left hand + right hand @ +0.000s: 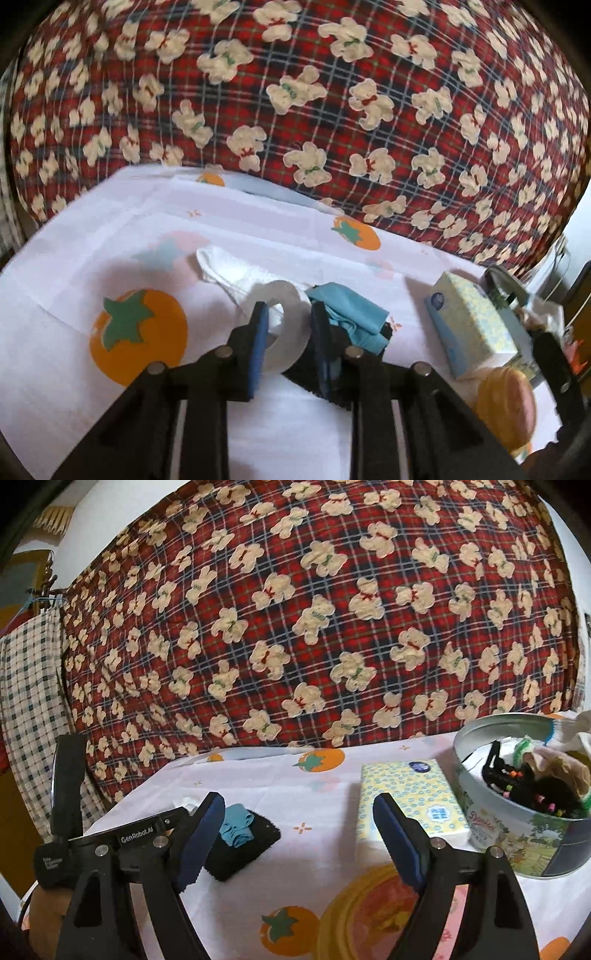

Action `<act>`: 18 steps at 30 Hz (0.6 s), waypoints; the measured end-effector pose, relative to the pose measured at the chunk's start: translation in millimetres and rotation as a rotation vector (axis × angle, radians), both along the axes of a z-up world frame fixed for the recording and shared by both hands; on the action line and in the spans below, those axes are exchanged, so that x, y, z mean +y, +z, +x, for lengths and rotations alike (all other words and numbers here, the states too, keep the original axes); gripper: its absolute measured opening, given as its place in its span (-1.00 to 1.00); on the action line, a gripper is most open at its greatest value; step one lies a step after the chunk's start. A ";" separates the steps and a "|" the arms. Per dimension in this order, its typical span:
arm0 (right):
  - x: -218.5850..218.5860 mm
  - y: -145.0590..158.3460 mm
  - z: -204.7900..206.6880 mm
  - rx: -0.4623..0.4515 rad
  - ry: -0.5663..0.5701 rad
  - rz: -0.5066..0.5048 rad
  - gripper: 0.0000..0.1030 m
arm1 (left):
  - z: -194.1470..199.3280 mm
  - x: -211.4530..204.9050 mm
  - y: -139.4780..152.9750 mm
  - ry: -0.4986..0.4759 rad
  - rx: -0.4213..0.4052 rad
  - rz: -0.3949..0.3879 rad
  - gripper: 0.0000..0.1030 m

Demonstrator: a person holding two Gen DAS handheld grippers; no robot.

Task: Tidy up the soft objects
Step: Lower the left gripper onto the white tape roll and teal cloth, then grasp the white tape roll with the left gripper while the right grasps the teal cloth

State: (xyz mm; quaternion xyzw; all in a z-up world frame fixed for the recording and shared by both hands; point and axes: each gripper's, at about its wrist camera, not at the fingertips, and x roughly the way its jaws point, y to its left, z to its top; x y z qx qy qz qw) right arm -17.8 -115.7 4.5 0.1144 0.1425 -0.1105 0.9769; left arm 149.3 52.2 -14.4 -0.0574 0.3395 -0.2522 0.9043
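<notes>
- Writing: "GenRobot.AI" on the left gripper (192,808) body, seen in right wrist view; script word on the round tin (524,834) too blurred to read; tissue pack (406,797) has a blue round logo + blue label, unreadable.
- Containers: tin sits far right on tablecloth (314,801), holds black item w/ coloured beads, white + beige fabric pieces.
- Left gripper (286,325): jaws narrowed onto a white tape-like ring (284,328); pads seem to touch it, grip can't be confirmed.
- Blue cloth (351,317) lies on black cloth (240,853), just right of the ring; white cloth (229,269) just beyond.
- Right gripper (299,834): jaws wide, nothing between.
- Room: bare tablecloth left + centre; bear-print blanket (332,110) bounds far edge.
</notes>
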 end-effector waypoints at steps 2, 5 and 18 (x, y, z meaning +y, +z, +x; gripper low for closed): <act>0.2 -1.7 4.0 0.013 0.012 0.019 0.63 | 1.3 4.0 -1.2 -0.002 0.019 -0.027 -0.28; 3.1 -3.5 14.5 0.038 0.028 0.034 0.63 | 2.1 11.8 0.6 0.048 0.010 -0.019 -0.14; 28.4 -24.0 99.1 0.267 0.143 0.074 0.11 | 12.9 40.1 -2.2 0.167 0.044 -0.043 0.27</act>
